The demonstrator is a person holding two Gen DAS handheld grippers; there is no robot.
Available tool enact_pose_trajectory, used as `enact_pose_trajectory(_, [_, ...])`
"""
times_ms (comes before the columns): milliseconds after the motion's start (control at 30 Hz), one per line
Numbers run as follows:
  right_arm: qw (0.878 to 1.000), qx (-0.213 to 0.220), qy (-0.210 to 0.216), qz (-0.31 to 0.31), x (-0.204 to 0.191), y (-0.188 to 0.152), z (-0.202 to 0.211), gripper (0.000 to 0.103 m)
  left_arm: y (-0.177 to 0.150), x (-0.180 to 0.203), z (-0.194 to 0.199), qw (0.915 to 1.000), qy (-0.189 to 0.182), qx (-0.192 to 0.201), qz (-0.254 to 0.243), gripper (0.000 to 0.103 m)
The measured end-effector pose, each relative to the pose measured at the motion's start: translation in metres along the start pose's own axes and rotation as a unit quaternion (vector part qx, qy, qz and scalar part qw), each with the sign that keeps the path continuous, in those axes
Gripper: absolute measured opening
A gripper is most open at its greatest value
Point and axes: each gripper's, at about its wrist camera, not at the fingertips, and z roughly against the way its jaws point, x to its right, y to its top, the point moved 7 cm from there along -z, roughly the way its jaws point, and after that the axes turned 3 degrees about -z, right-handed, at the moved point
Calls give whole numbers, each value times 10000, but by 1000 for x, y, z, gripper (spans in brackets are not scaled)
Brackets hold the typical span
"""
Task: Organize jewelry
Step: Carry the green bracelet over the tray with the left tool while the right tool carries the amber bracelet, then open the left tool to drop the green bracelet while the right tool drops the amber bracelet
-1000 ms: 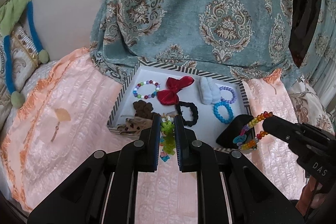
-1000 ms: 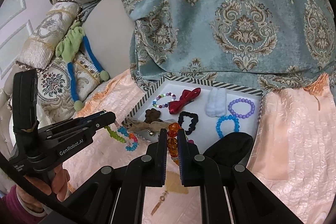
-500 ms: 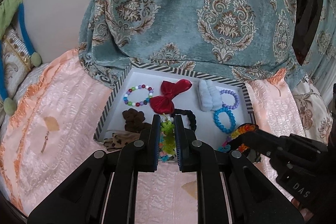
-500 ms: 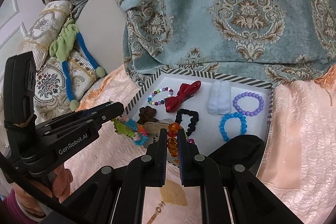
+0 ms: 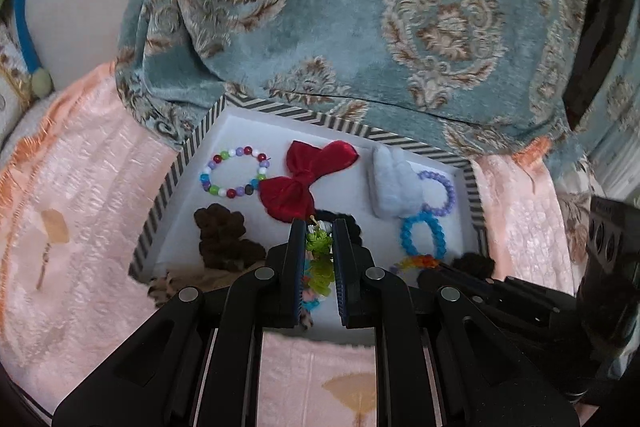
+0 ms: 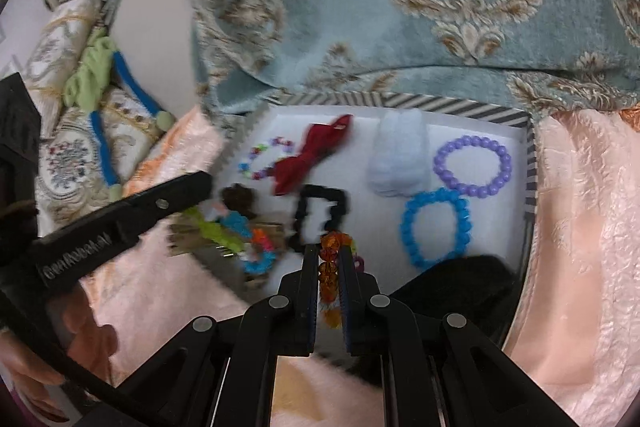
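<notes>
Left hand-held gripper [image 5: 317,239] clamped on green bracelet [image 5: 320,267], right hand-held gripper [image 6: 329,251] clamped on amber bracelet [image 6: 330,259]; both hang over tray [image 5: 172,187] near edge. Step: placing. Next, I'd say: lower onto bare tray floor ahead, beside blue bracelet [image 6: 434,227], then let go.

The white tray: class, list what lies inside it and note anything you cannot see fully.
Inside the tray: a red bow, black scrunchie, white fluffy piece, purple bracelet and blue bracelet. The near edge is hidden behind both grippers.
</notes>
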Motion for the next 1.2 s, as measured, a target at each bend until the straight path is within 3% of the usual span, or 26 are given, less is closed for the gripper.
enact_pose_trajectory(333, [9983,202,-553,45,30,16,-15,8,31,-38,-55,9982,461,-115,371,12])
enact_pose_trajectory(500, [9976,200,-655,-55,39,15,-23,8,22,-54,-70,9960,755,-255,406,12])
enact_pose_trajectory(633, [9974,172,-698,-89,40,15,-20,12,13,-59,-74,9954,779,-356,430,12])
enact_pose_trajectory(833, [9973,312,-669,-3,27,14,-2,25,4,-54,-66,9957,725,-390,413,41])
enact_pose_trajectory(933, [9967,437,-684,-2,21,12,9,41,2,-52,-56,9959,767,-330,342,47])
enact_pose_trajectory(1200, [9955,541,-779,27,11,-5,28,43,-13,-41,-16,9957,925,-29,98,50])
